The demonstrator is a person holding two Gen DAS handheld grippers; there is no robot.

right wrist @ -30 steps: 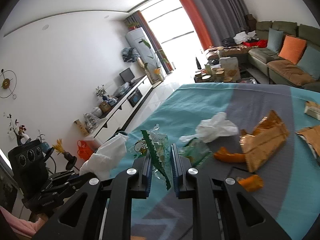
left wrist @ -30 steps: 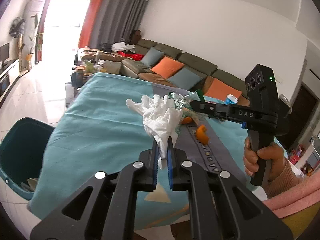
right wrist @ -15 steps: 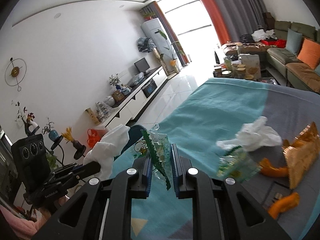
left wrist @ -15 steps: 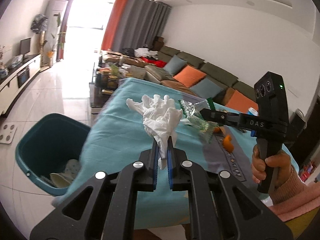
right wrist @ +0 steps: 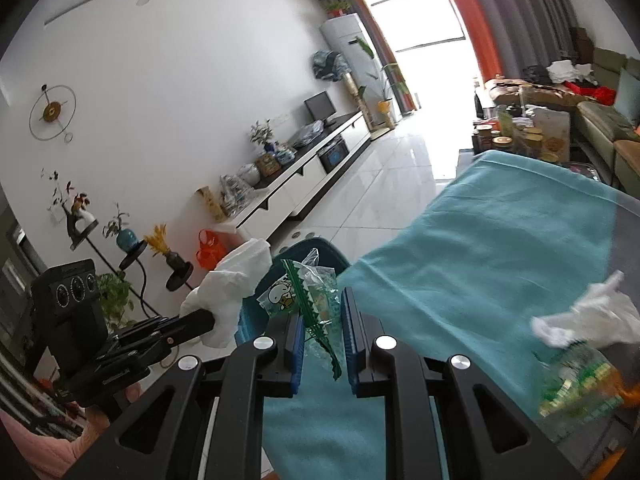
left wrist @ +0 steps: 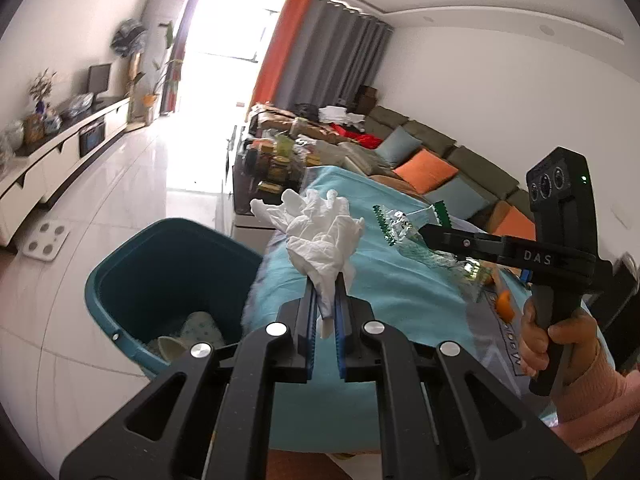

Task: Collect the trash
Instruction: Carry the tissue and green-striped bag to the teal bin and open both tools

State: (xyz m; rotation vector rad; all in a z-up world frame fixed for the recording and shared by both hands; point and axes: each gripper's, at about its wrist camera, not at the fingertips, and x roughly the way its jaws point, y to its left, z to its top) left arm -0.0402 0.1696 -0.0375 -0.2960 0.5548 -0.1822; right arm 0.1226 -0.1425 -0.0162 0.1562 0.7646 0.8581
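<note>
- Clamping a white tissue [left wrist: 322,248], the left gripper [left wrist: 325,312] has its jaws pinched tight on the wad's lower end; the tissue stands up past the tips.
- Right gripper [right wrist: 320,332] holds a green wrapper [right wrist: 310,300] between nearly closed jaws.
- Bin [left wrist: 132,276] lies below and left of the left gripper, beside the table [left wrist: 400,292] edge.
- Left gripper looks nearer the bin; it likely drops first.
- More trash waits on the table: a tissue [right wrist: 588,316].

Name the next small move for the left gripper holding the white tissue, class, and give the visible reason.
Probably carry the left gripper a little further left, until it is over the teal bin, before opening. The white tissue is clamped between its fingers, but appears to hang above the edge of the turquoise cloth rather than over the bin's mouth, so releasing now might miss.
</note>
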